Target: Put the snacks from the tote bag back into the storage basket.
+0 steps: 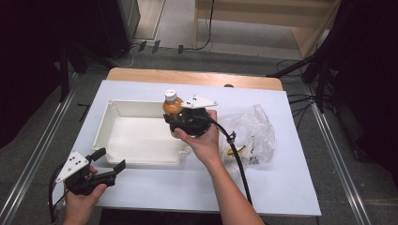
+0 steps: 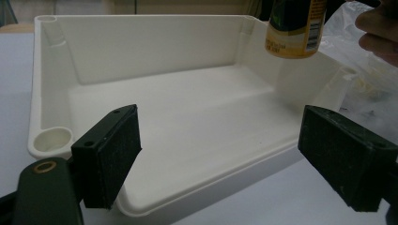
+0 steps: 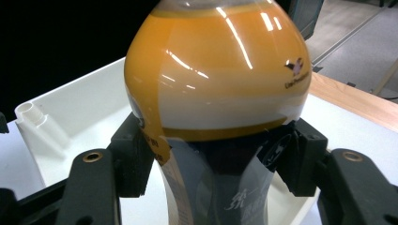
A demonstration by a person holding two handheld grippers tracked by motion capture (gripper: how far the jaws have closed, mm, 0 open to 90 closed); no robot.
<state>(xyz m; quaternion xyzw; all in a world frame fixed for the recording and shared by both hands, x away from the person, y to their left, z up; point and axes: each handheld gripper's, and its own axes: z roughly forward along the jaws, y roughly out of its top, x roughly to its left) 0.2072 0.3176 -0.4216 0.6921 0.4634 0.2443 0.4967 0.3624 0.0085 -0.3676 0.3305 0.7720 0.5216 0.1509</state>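
Left gripper [image 1: 111, 164] rests low at the table's near edge with its jaws wide apart and bare, the white bin [image 1: 136, 133] lying just ahead of them. To its right, the right gripper [image 1: 174, 121] is clamped on the orange drink bottle [image 1: 172, 104], held upright over the bin's right end, a clear plastic bag [image 1: 253, 131] lying beyond on the right

Bin [image 1: 136, 133] interior free; plastic bag [image 1: 251, 131] crowds right side.
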